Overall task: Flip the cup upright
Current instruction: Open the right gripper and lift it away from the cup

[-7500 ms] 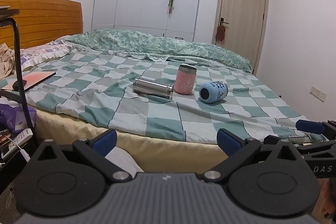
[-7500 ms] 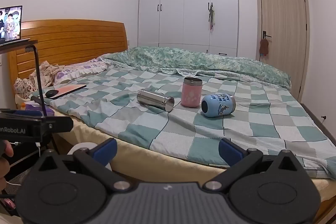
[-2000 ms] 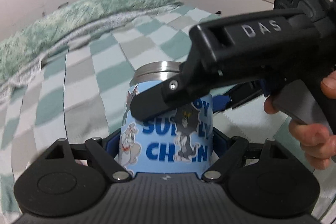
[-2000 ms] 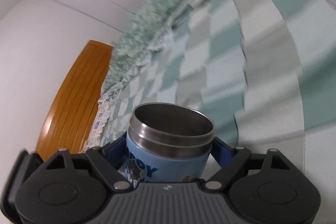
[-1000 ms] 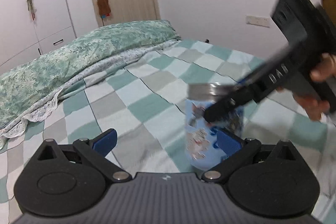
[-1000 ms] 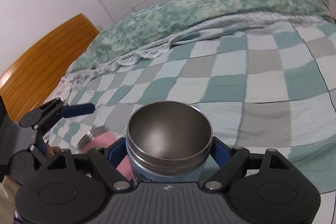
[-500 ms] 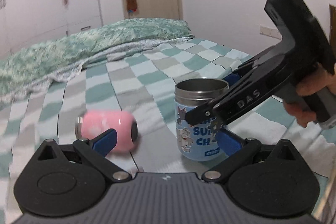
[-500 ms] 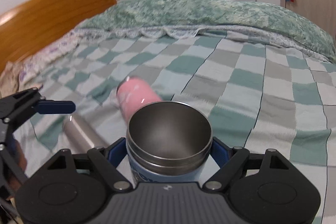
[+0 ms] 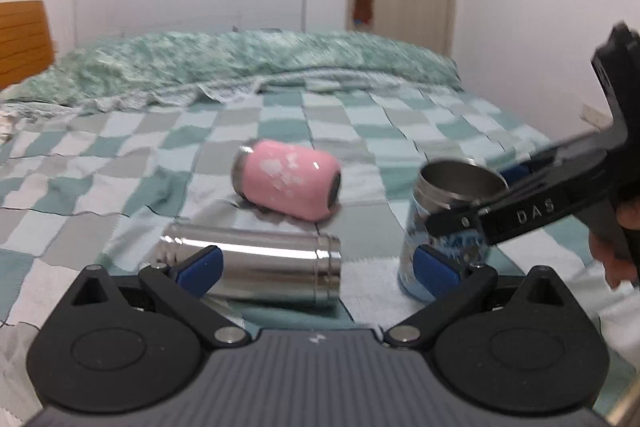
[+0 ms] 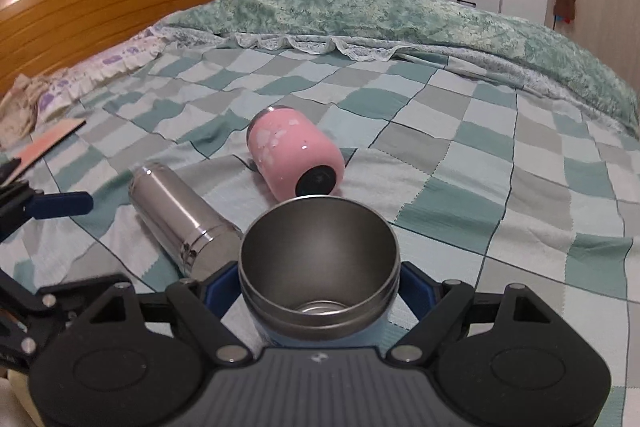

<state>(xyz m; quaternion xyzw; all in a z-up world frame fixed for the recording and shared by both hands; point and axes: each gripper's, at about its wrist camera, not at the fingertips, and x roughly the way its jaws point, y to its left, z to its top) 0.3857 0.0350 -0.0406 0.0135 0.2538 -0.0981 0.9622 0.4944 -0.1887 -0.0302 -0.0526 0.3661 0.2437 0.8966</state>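
Where it stood, pink cup (image 9: 289,189) toppled.

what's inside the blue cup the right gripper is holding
The blue cup in the right gripper looks empty: bare steel walls and part of the shiny bottom show. The near rim hides the rest of the bottom.

Checked bed (image 10: 500,163) bears pink cup (image 10: 296,157), steel flask (image 10: 180,223), blue cup (image 9: 444,227).
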